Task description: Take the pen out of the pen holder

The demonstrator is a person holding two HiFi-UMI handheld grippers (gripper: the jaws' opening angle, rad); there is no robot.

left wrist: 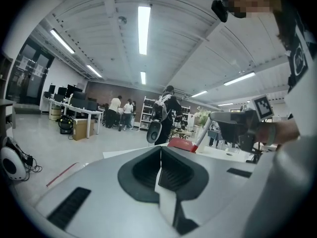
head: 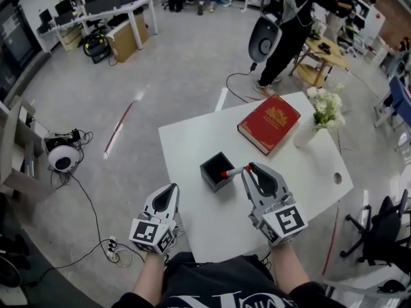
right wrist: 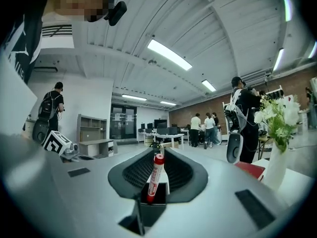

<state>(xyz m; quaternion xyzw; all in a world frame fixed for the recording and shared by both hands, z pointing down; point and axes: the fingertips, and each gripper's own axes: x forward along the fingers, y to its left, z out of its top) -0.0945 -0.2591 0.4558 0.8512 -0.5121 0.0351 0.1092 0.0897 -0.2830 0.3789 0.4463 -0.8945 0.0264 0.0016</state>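
A black square pen holder [head: 209, 176] stands on the white table [head: 186, 140]. My right gripper [head: 246, 170] is shut on a white pen with a red cap [head: 232, 171], held just above the holder's right rim with the red end pointing left. In the right gripper view the pen [right wrist: 154, 180] lies between the jaws, red cap outward. My left gripper [head: 167, 196] hovers at the table's near left edge, shut and holding nothing. From the left gripper view the pen [left wrist: 200, 138] and the right gripper [left wrist: 237, 124] show at the right.
A red book [head: 270, 124] lies beyond the holder. A white vase of flowers [head: 320, 117] stands at the table's far right corner. A person [head: 289, 24] stands past the table. Cables and a white headset [head: 63, 156] lie on the floor at left.
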